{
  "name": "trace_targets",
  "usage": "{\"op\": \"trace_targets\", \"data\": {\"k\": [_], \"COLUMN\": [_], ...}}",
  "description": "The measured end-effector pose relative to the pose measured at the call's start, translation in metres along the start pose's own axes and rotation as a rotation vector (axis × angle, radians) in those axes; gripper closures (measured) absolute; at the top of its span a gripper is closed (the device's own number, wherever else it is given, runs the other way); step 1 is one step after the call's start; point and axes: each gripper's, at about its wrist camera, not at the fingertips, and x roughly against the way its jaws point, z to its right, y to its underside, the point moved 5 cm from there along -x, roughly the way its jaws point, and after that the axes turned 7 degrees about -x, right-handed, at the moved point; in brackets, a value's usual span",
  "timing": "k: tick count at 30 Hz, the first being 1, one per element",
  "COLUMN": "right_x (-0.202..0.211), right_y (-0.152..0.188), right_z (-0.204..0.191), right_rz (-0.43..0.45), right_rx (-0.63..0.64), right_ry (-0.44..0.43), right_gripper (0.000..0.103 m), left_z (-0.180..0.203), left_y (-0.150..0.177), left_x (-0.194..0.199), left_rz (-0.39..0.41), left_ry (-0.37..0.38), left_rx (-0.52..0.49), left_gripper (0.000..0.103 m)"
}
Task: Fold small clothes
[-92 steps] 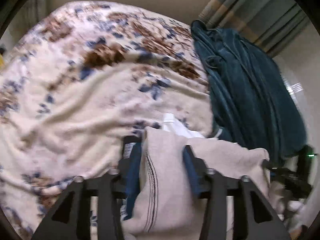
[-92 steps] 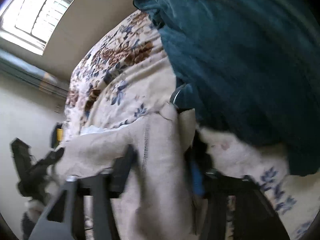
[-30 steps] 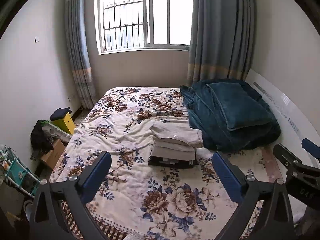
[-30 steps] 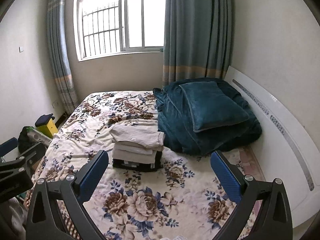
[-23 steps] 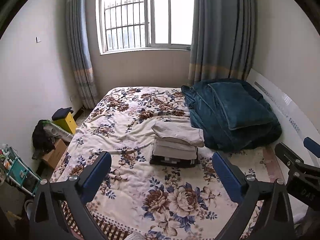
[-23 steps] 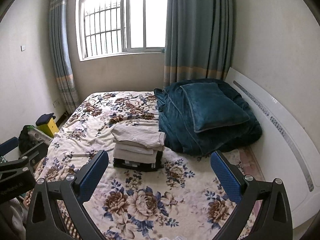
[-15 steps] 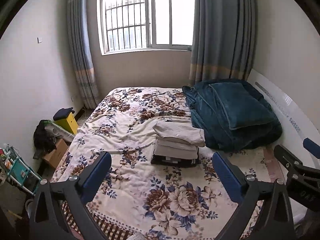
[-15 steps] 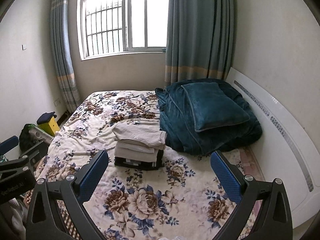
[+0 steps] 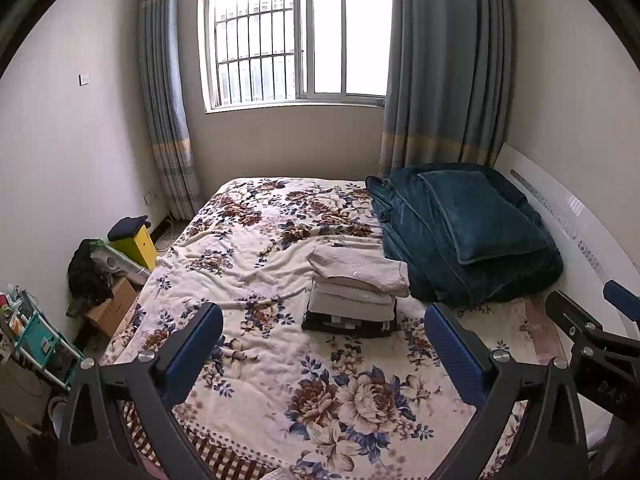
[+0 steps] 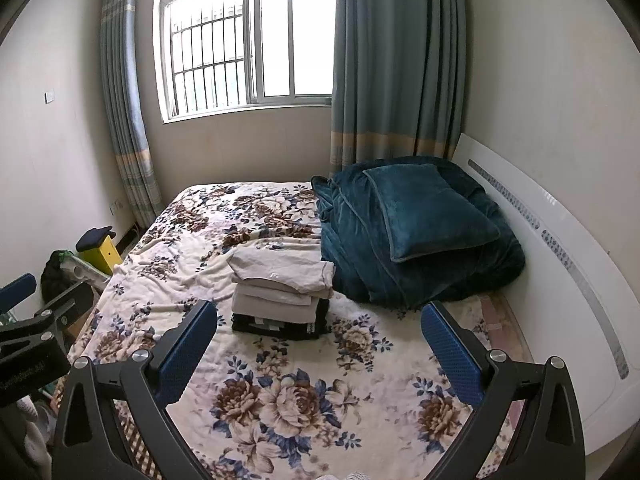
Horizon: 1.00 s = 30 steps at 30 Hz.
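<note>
Hovering well back from the floral-printed bedspread [image 9: 256,360], the left gripper [image 9: 324,344] and right gripper [image 10: 319,334] both gaped wide, empty. The stack of folded beige clothes [image 10: 280,284] sat mid-bed on something dark, perhaps another garment, beside the teal plush blanket [image 10: 420,240].

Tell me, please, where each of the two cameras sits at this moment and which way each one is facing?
Left wrist: sits on the left gripper, back from the foot of the bed, facing the window; its own open fingers frame the view, and the right gripper shows at the right edge.
Right wrist: sits on the right gripper, facing the same way, its open fingers below; the left gripper shows at the left edge.
Shared: the stack of folded clothes, the teal blanket and the window.
</note>
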Motion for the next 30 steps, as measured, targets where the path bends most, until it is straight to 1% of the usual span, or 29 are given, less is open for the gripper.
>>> {"op": "trace_targets", "data": {"k": [8,30], "right_x": [-0.004,-0.003], "right_y": [0.004,0.006], "right_z": [0.0,-0.001], "right_rz": [-0.007,-0.004], "right_rx": [0.002,0.003], "right_ry": [-0.013,-0.012], "right_gripper": [0.0,0.0], "left_z": [0.002,0.0], "left_y": [-0.001,-0.002], "left_x": [0.007,0.016], "left_rz": [-0.004,0.0], "left_ry": [-0.008,-0.021], "left_rx": [0.007,0.003], "left_gripper": [0.0,0.0]}}
